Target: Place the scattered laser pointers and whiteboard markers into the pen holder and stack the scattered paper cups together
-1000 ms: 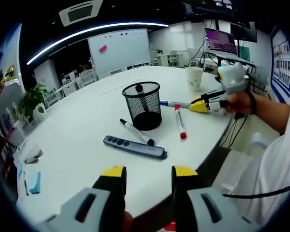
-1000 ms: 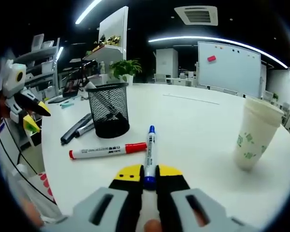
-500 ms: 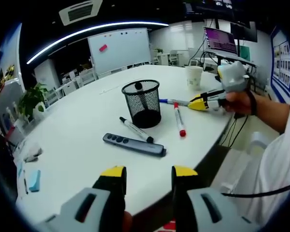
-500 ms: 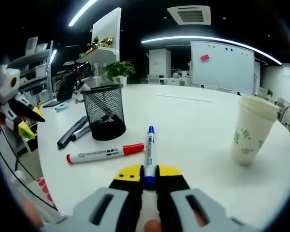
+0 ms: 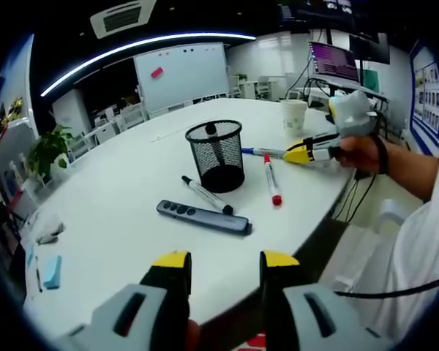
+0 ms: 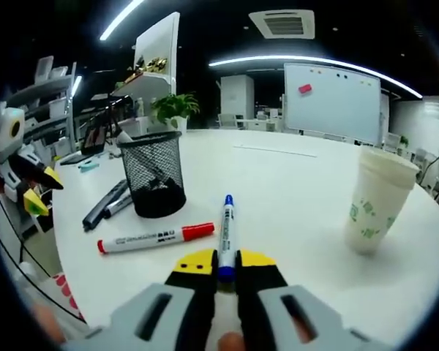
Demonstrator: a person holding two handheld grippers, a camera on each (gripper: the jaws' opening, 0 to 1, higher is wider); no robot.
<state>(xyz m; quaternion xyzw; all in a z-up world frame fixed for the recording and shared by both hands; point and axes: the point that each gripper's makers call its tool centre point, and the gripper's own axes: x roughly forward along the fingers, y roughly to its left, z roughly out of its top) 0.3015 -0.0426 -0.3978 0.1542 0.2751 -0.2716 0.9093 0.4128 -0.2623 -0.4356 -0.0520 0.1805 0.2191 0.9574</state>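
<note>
Two grippers over white table (image 5: 124, 197). Right gripper (image 6: 227, 272) clamped on blue whiteboard marker (image 6: 226, 228), gripped at tail end, likely for lift toward mesh pen holder (image 6: 154, 173) nearby. Left gripper (image 5: 226, 263) parked open at table edge, nothing between jaws. Red marker (image 6: 148, 238), black marker (image 5: 207, 196), laser pointer (image 5: 203, 217) lying loose beside holder; paper cups (image 6: 373, 199) stacked apart.

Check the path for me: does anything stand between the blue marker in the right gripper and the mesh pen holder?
Nothing upright does. The right gripper is shut on the blue marker. The red marker lies flat on the table between it and the pen holder; a lifted marker should pass over it. The paper cup stands off to the other side.
</note>
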